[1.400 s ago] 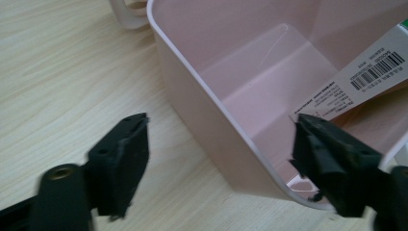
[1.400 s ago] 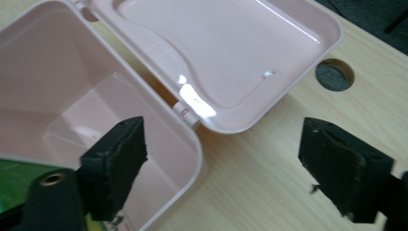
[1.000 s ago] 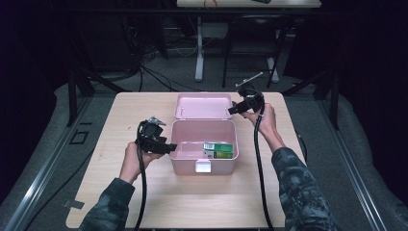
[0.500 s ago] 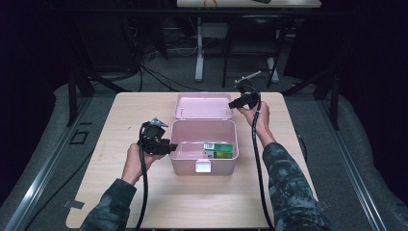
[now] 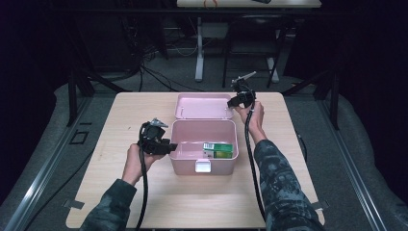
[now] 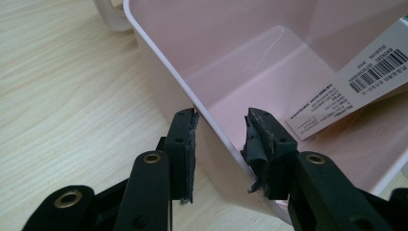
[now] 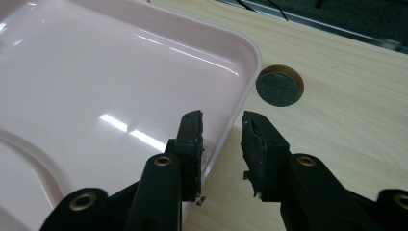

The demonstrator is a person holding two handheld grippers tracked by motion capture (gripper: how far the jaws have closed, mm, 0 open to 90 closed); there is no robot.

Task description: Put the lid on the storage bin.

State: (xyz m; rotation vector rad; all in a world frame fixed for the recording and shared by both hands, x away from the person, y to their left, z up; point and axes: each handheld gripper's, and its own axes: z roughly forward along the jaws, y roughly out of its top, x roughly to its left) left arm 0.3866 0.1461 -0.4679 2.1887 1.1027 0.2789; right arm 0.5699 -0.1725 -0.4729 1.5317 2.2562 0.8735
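An open pink box (image 5: 188,144) stands mid-table, its lid (image 5: 202,106) lying flat behind it. A green and white carton (image 5: 220,150) lies inside at the right, its barcode side up (image 6: 351,82). My left gripper (image 5: 172,146) straddles the box's left wall (image 6: 211,130). Its jaws have just been closing, and both pads now press on that wall. My right gripper (image 5: 234,102) is at the lid's right rim (image 7: 231,120). Its jaws have just been closing around the rim, and bare table still shows between the rim and one pad (image 7: 255,149).
The wooden table (image 5: 144,110) has a round grey cable hole (image 7: 279,85) just right of the lid. A white latch (image 5: 202,166) sits on the box's front wall. Each gripper's cable trails back along its forearm. Dark floor, cables and stands lie beyond the far edge.
My right gripper has moved left and slightly down, up to the lid's right rim. The left hand, the box and the carton have stayed put.
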